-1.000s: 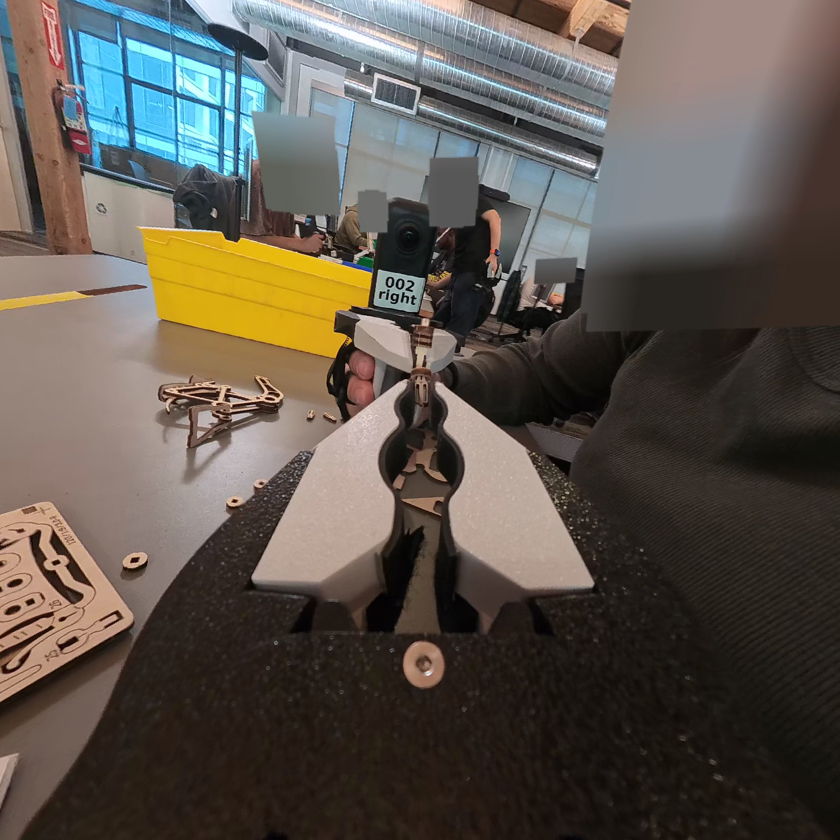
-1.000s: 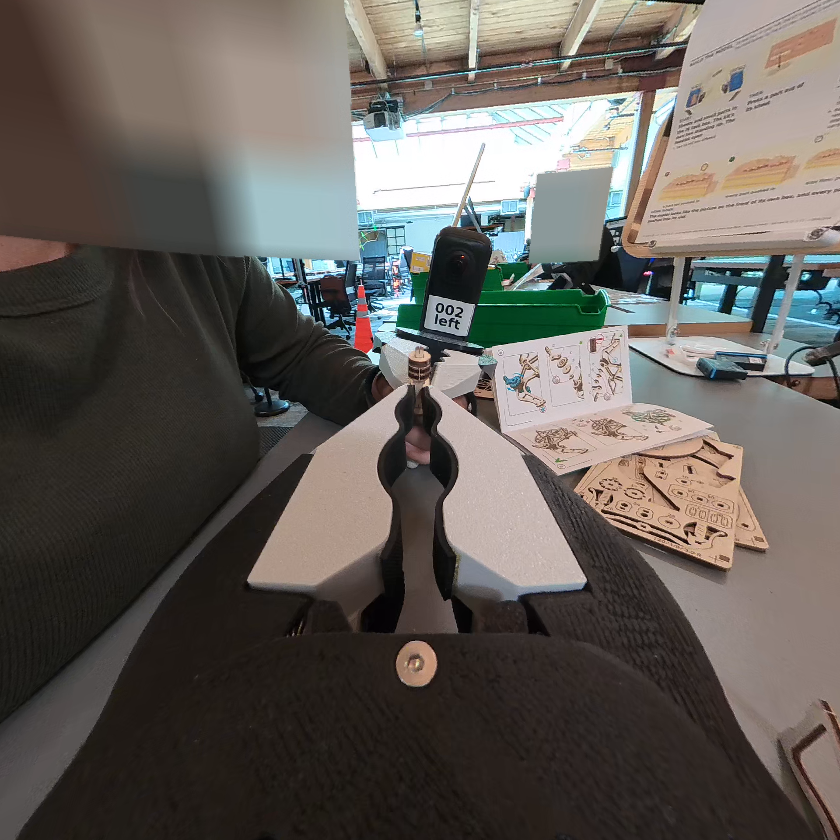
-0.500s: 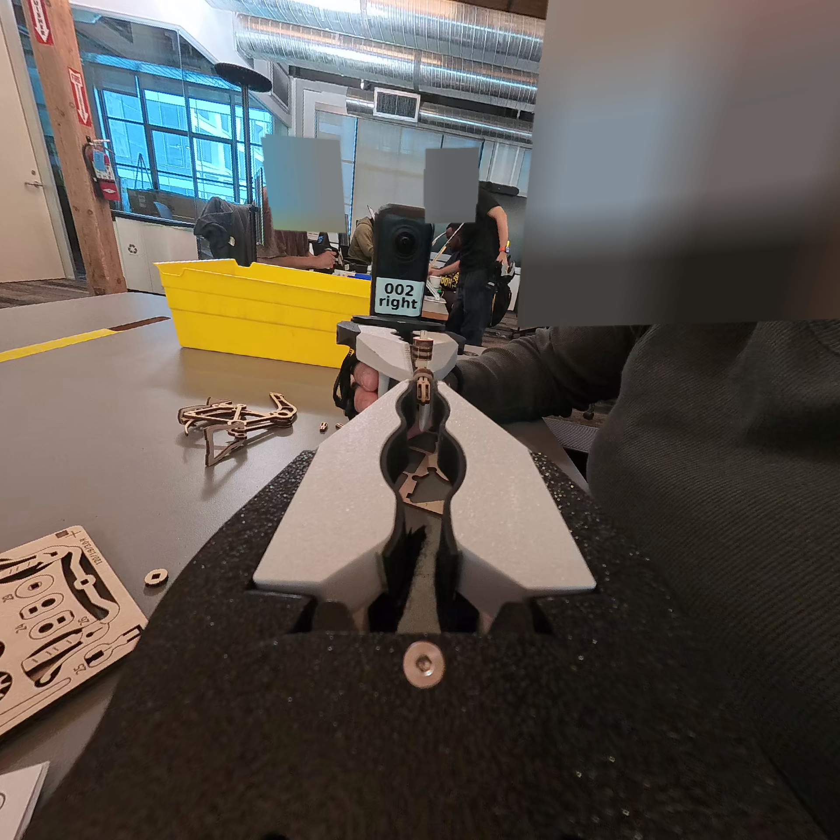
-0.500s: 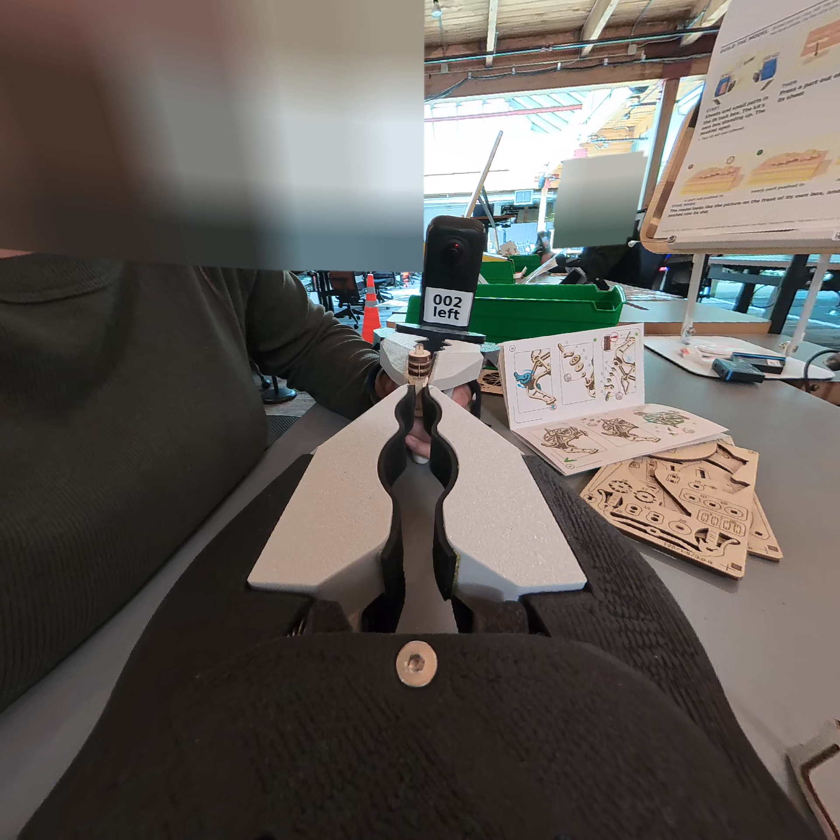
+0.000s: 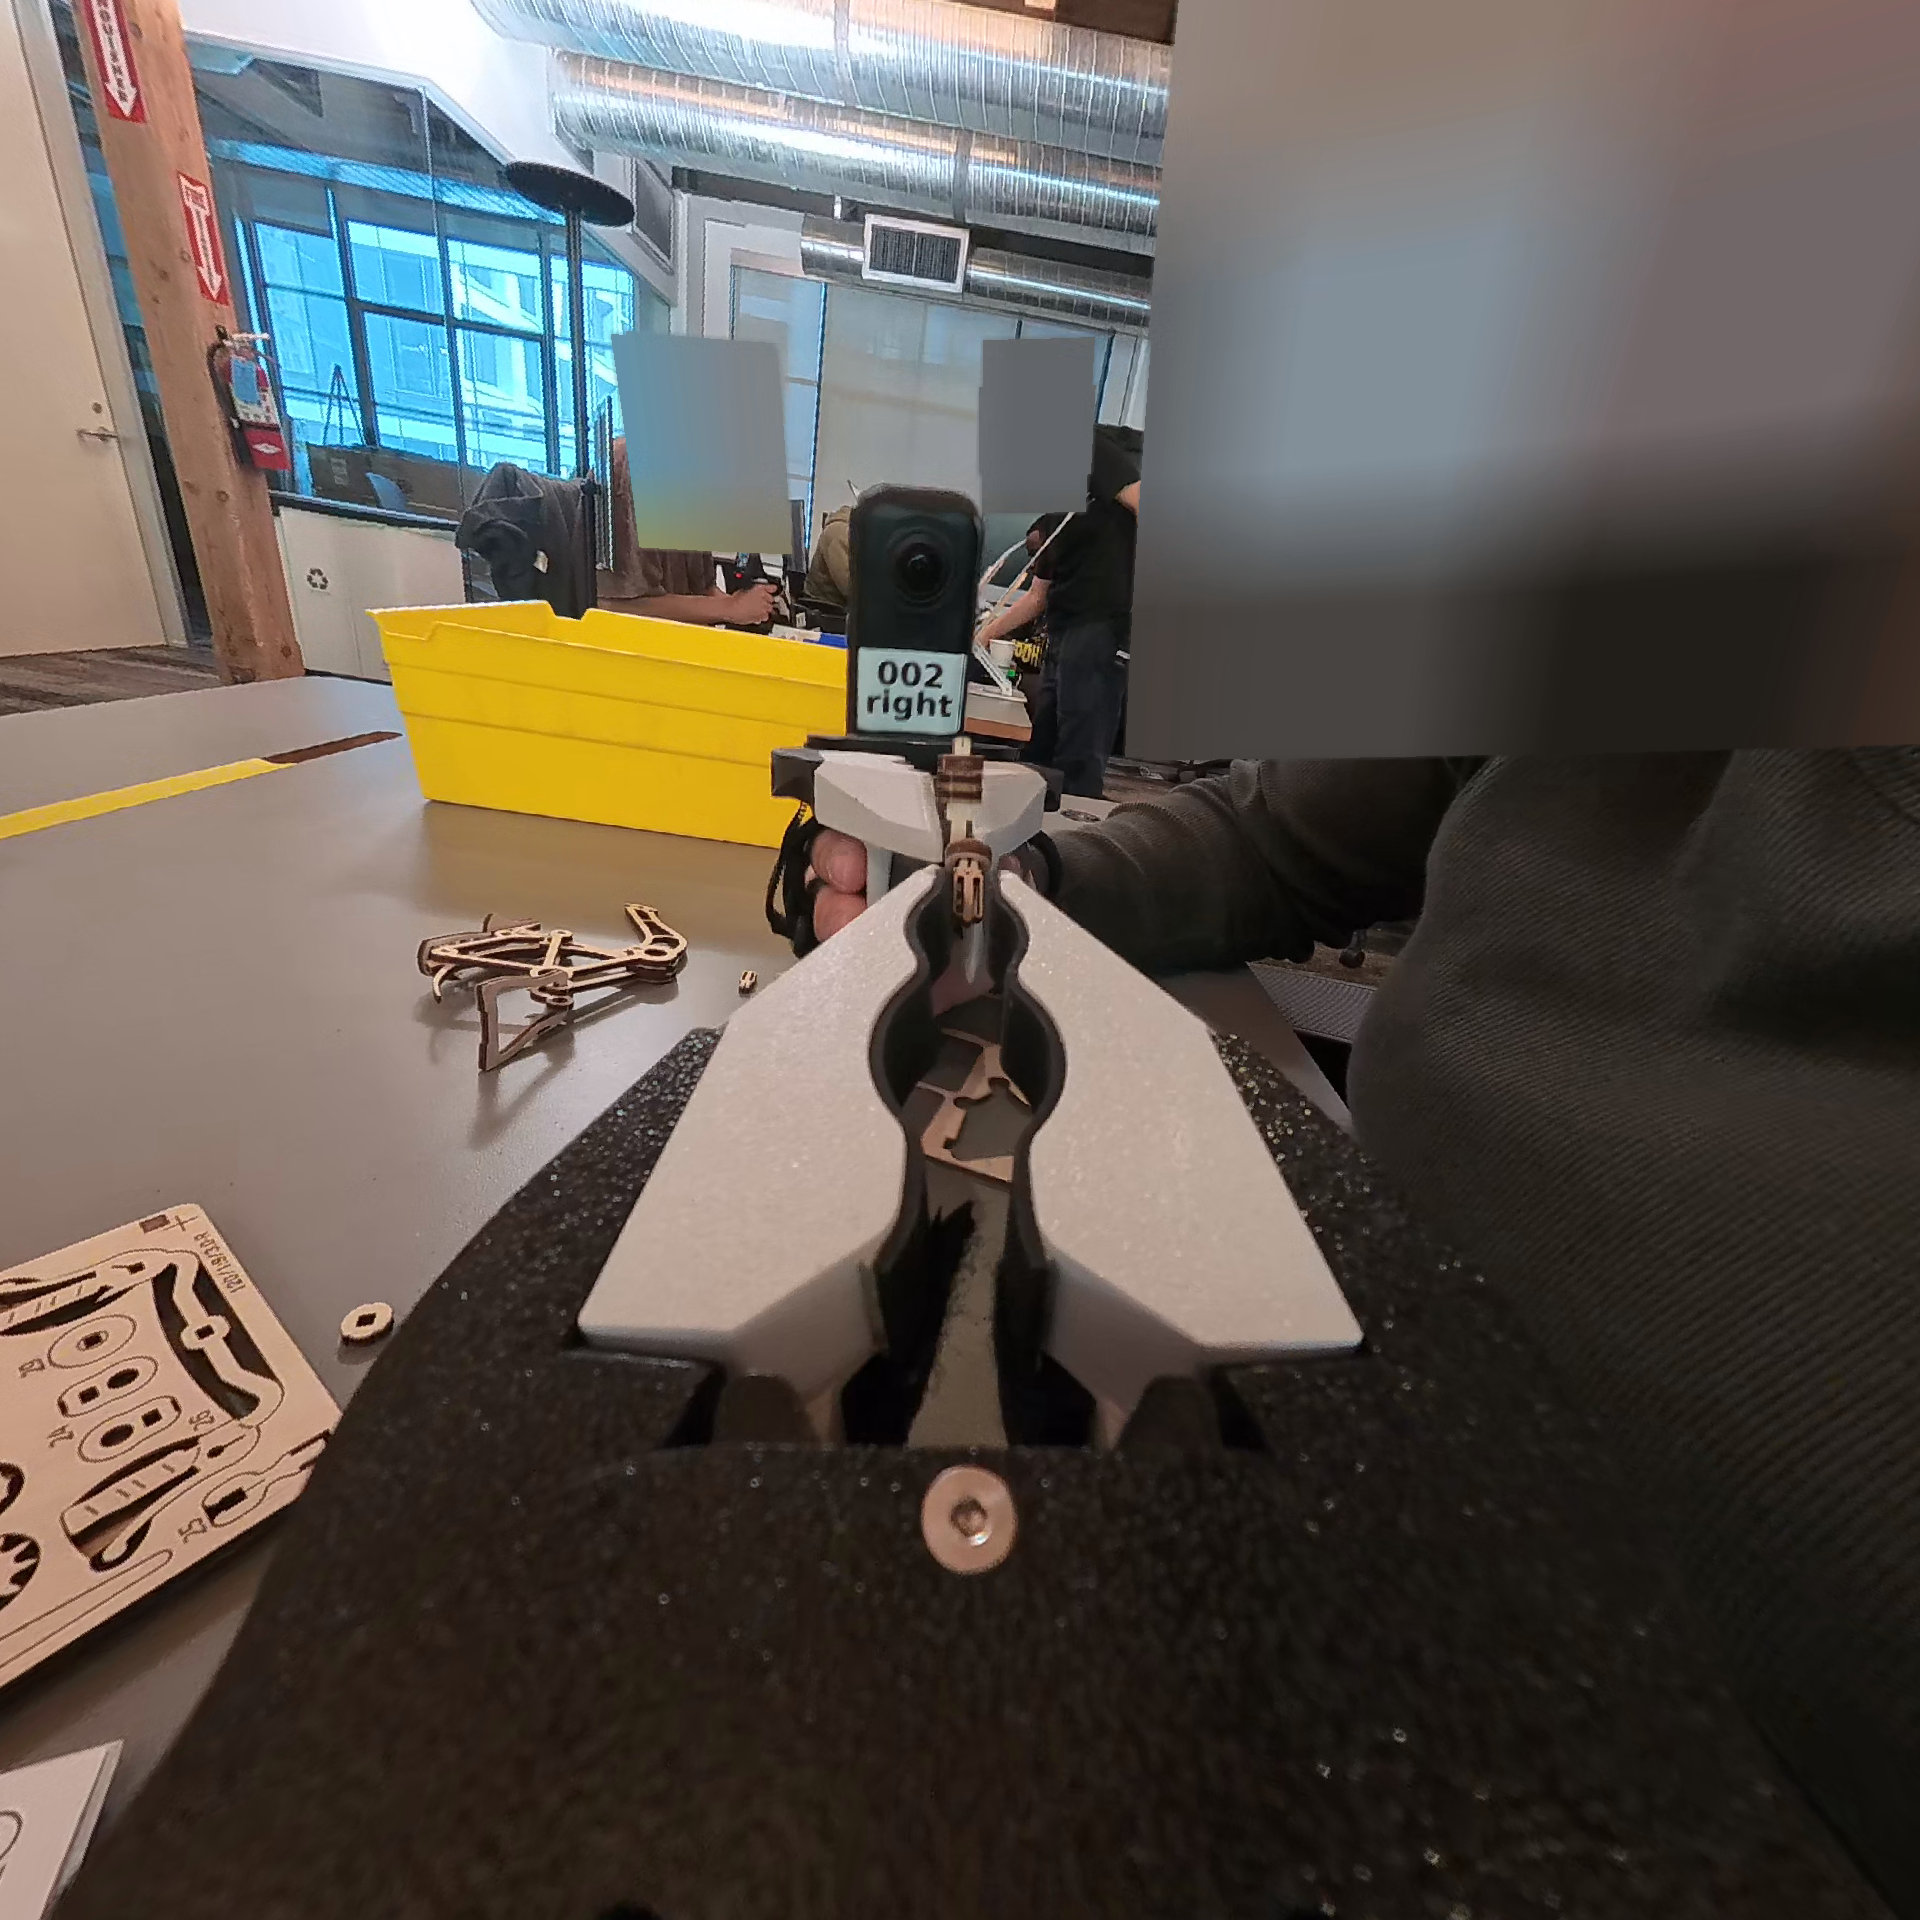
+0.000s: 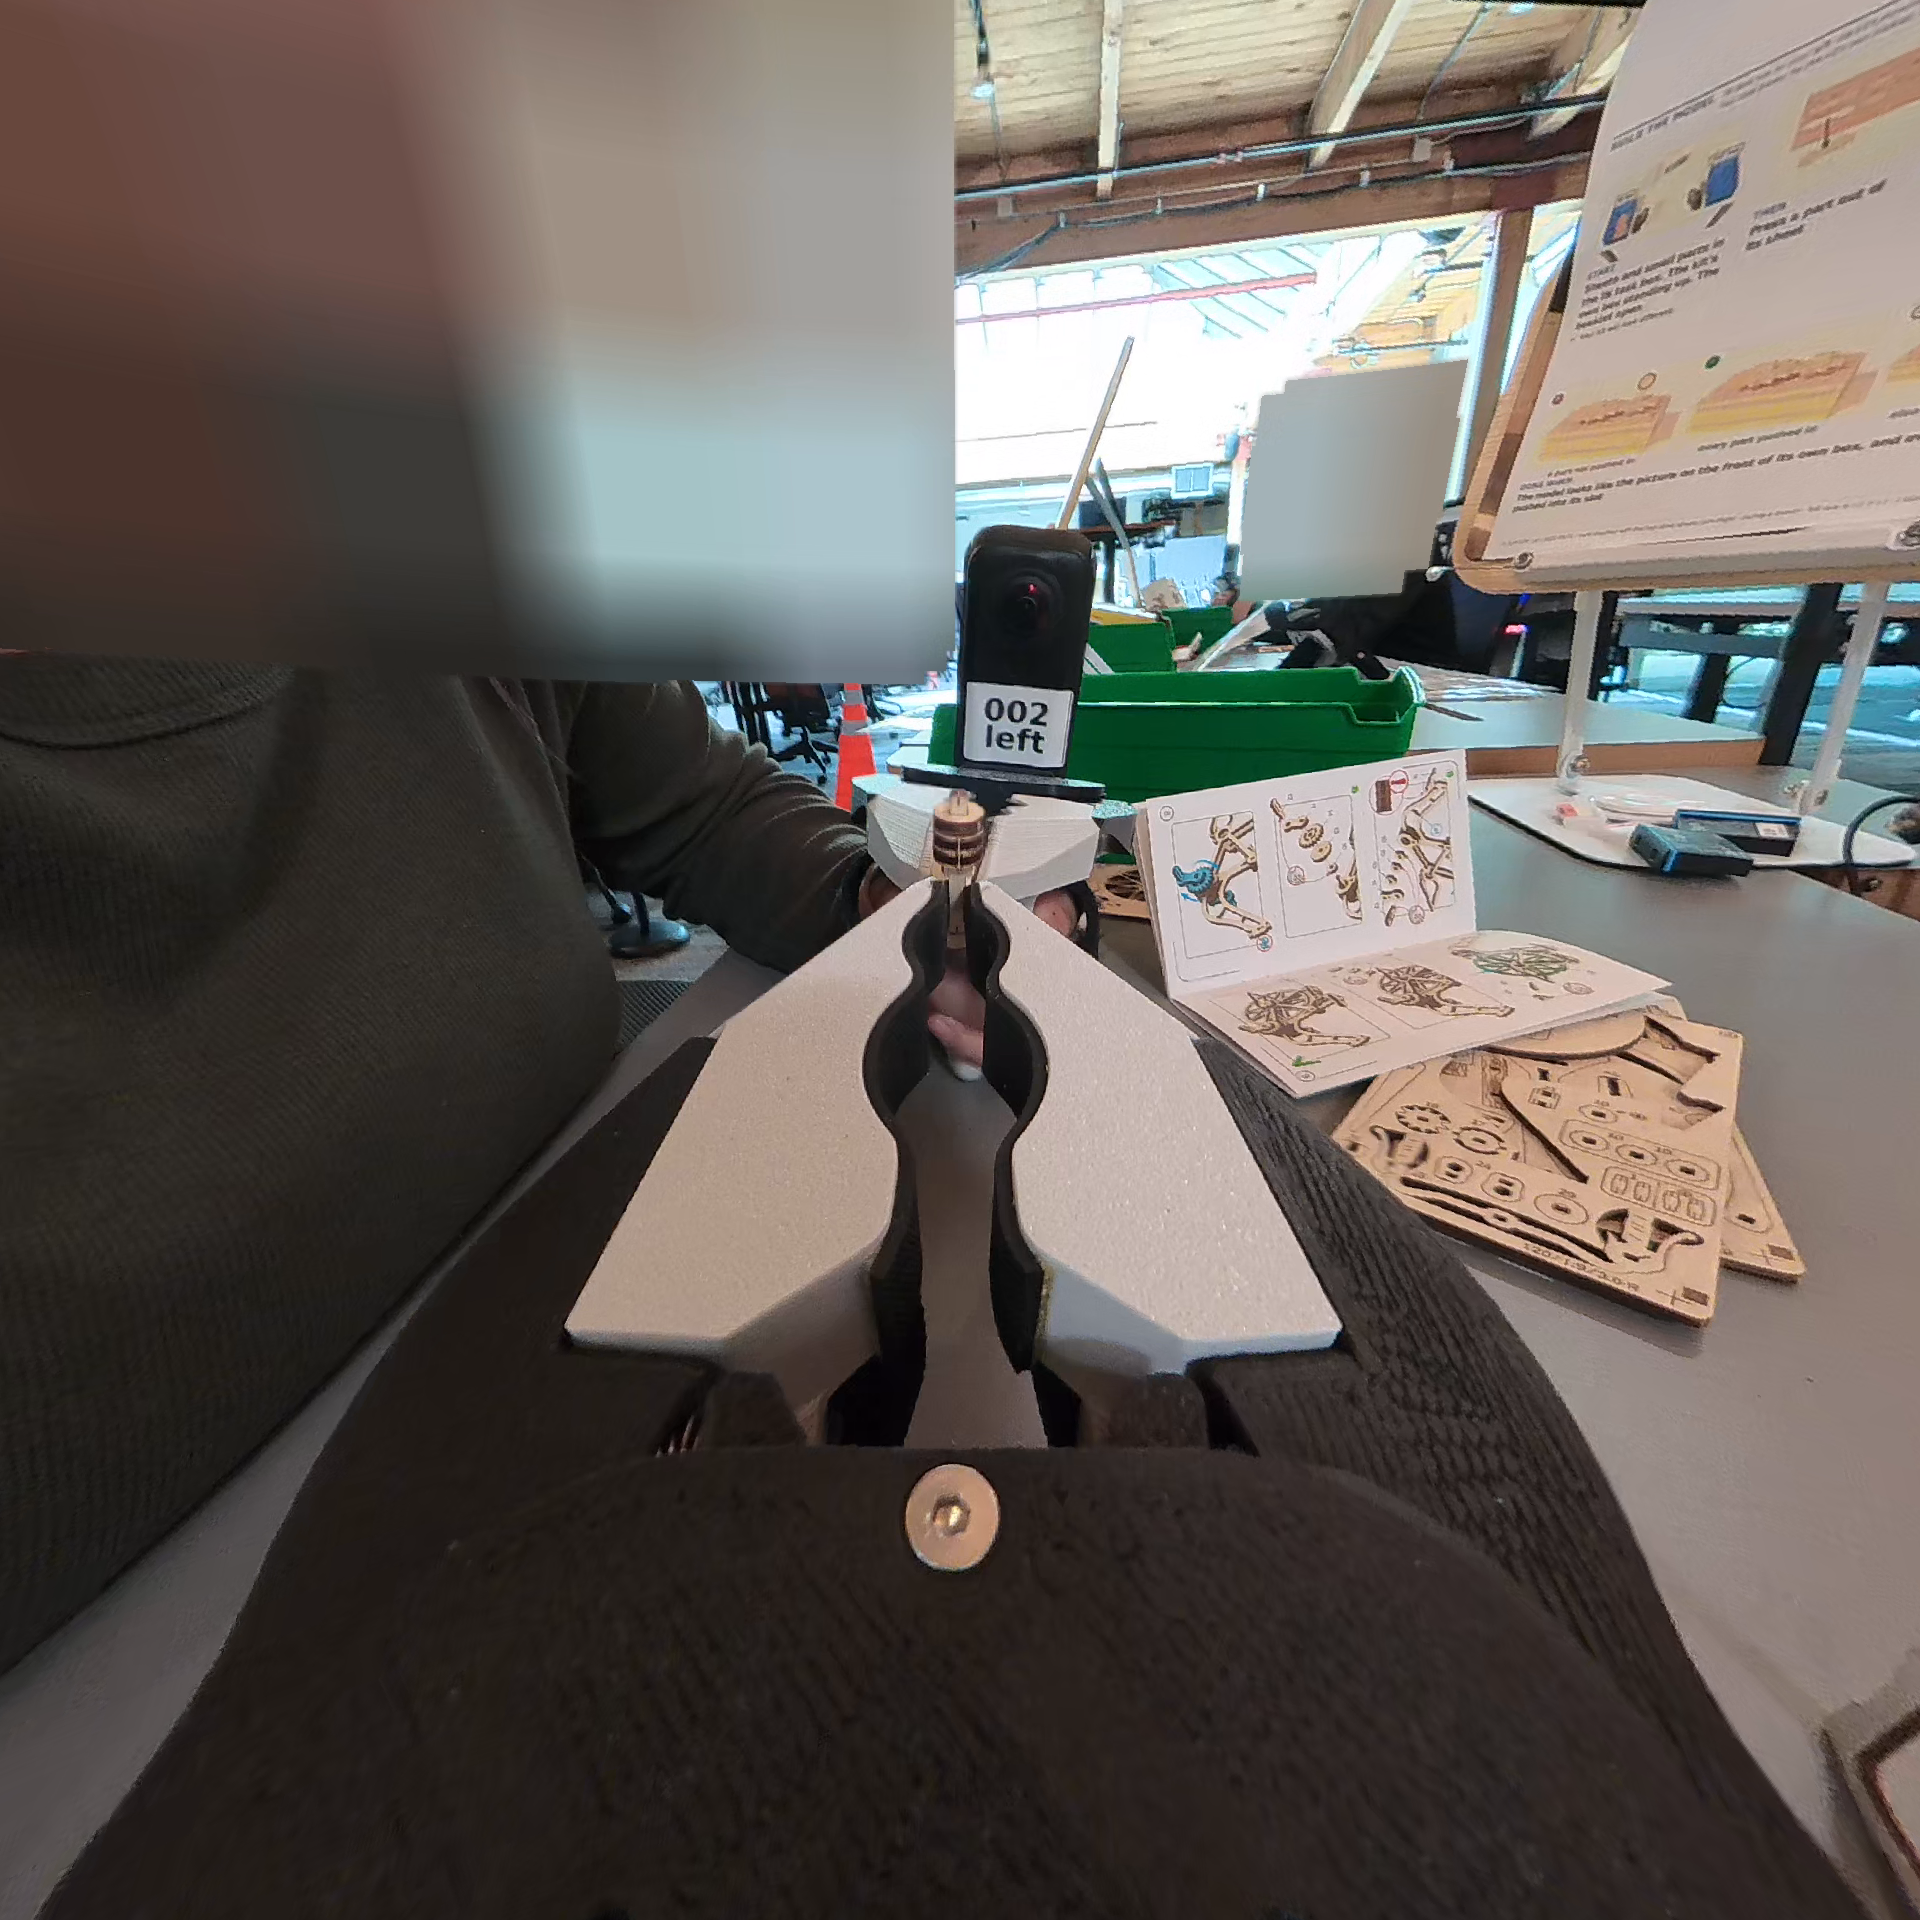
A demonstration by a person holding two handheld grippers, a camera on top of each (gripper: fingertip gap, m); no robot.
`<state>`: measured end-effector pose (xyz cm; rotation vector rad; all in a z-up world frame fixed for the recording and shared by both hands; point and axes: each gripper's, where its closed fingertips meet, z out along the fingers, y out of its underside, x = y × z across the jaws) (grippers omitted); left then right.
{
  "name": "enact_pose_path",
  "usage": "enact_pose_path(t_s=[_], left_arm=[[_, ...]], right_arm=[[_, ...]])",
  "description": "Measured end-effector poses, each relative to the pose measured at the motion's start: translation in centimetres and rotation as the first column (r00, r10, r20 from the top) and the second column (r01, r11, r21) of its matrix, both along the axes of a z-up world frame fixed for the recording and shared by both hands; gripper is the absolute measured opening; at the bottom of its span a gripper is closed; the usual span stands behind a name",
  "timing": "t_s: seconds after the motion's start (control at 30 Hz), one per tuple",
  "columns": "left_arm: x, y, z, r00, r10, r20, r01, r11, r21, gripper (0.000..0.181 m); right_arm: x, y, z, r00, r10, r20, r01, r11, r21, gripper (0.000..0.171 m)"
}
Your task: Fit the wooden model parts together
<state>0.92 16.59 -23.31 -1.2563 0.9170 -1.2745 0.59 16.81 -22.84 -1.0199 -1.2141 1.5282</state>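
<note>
Both grippers pinch tiny wooden parts, tip to tip.
We judge the peg (image 6: 957,844) light and brittle; our right gripper (image 6: 956,920) pinches its shaft, our left gripper (image 5: 967,914) clamps the piece (image 5: 967,888) facing it.

Grey tabletop (image 5: 208,935) is backed by large windows (image 5: 416,343), a timber post (image 5: 177,343) and ceiling ducts (image 5: 831,104). Timber beams (image 6: 1247,94) and daylight are seen opposite.
</note>
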Motion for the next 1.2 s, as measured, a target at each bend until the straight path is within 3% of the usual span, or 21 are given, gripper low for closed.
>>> enact_pose_path(t_s=[0.37, 0.77, 0.93, 1.03, 1.13, 1.2], left_arm=[[-0.1, -0.9, 1.4, 0.994, -0.004, 0.107, -0.007, 0.995, 0.102, 0.003], [-0.9, -0.3, 2.2, 0.985, 0.020, 0.174, -0.032, 0.997, 0.068, 0.004], [-1.8, 0.8, 2.6, 0.972, 0.076, 0.220, -0.084, 0.996, 0.029, 0.003], [-2.1, 1.4, 2.6, 0.970, 0.111, 0.215, -0.119, 0.993, 0.023, 0.004], [-2.0, 1.7, 2.2, 0.973, 0.150, 0.176, -0.159, 0.986, 0.040, 0.004], [-1.9, 1.8, 1.9, 0.974, 0.167, 0.154, -0.176, 0.983, 0.049, 0.004]], right_arm=[[-0.3, -0.5, 2.2, 0.992, 0.029, -0.121, -0.047, 0.989, -0.143, 0.001], [0.2, 0.1, 2.5, 0.992, -0.014, -0.123, 0.001, 0.994, -0.112, 0.001], [0.2, 2.2, 0.5, 0.988, -0.129, 0.081, 0.134, 0.988, -0.070, 0.001], [0.1, 3.2, -2.5, 0.937, -0.188, 0.295, 0.189, 0.982, 0.024, 0.001], [0.6, 3.7, -6.5, 0.813, -0.201, 0.547, 0.196, 0.978, 0.068, 0.001], [1.7, 4.2, -9.2, 0.682, -0.229, 0.695, 0.220, 0.970, 0.104, 0.001]])
